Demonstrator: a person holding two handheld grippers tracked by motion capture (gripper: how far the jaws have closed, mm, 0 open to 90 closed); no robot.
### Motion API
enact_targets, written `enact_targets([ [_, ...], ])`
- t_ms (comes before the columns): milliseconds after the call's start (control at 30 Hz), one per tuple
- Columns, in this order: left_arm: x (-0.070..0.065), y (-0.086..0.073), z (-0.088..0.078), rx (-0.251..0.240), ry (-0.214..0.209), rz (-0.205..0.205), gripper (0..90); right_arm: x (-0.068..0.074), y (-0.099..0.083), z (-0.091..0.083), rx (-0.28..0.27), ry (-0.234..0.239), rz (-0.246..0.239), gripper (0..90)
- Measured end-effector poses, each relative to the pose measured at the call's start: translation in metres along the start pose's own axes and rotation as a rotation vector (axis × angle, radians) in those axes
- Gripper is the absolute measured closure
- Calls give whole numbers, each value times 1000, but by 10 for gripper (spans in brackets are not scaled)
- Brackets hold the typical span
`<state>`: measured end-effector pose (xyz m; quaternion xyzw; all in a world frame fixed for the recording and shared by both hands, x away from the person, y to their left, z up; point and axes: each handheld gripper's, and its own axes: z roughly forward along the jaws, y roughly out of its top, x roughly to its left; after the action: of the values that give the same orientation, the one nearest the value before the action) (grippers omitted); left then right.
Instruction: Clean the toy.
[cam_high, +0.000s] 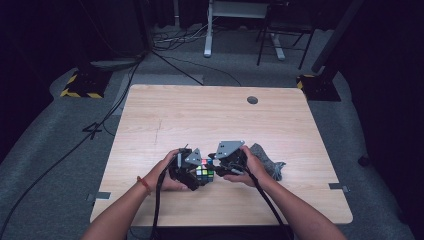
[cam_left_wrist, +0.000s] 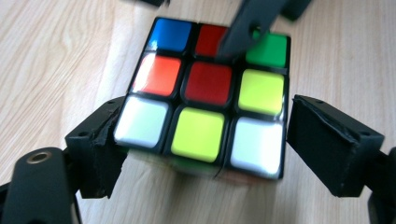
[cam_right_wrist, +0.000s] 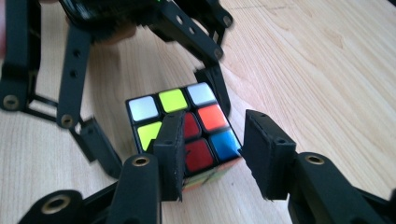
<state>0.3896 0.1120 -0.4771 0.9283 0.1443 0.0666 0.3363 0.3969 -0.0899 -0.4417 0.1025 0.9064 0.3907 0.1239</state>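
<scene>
Now the cube (cam_left_wrist: 205, 100) sits on the table (cam_high: 200, 115) between both grippers. The left gripper (cam_left_wrist: 201, 144) straddles it, jaws released. The right gripper (cam_right_wrist: 212, 156) reaches its corner, jaws parted, gripping nothing.

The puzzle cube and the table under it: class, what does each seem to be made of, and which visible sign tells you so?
Puzzle cube: probably hard plastic, glossy; its coloured tiles throw bright glare inside a black frame.
Table: pale wood or a wood-look laminate, matt; fine grain lines run along it.
</scene>
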Motion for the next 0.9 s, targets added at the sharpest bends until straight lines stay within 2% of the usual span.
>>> enact_targets([
  [100, 0, -5, -6, 5, 42, -9, 168, -5, -4, -4, 3, -10, 15, 549],
  [233, 6, -12, -13, -22, 70, -49, 156, -8, -7, -4, -7, 23, 44, 531],
  [333, 10, -16, -15, -31, 95, -56, 165, -10, -8, -5, -6, 66, 38, 520],
  [467, 19, -17, -13, -45, 121, -104, 174, -15, -10, -5, 2, 126, 45, 486],
  [500, 20, -16, -12, -44, 133, -102, 174, -16, -11, -3, 35, 145, 41, 455],
  [533, 21, -15, -11, -44, 134, -101, 164, -16, -14, -1, 63, 148, 40, 407],
  [567, 23, -14, -10, -40, 124, -104, 154, -16, -16, 0, 69, 149, 43, 402],
  [633, 26, -12, -8, -44, 118, -118, 162, -19, -20, -4, 54, 151, 59, 475],
  [700, 28, -11, -5, -44, 107, -124, 164, -22, -24, -8, 38, 156, 75, 478],
  [767, 29, -7, -3, -45, 130, -136, 165, -21, -27, -12, 49, 149, 73, 460],
  [800, 29, -7, -2, -48, 115, -138, 165, -20, -29, -13, 53, 146, 74, 463],
  [833, 28, -6, -2, -48, 93, -118, 182, -20, -32, -16, 58, 150, 77, 477],
  [900, 25, -5, -2, -57, 28, -98, 185, -19, -37, -22, 60, 149, 79, 472],
])
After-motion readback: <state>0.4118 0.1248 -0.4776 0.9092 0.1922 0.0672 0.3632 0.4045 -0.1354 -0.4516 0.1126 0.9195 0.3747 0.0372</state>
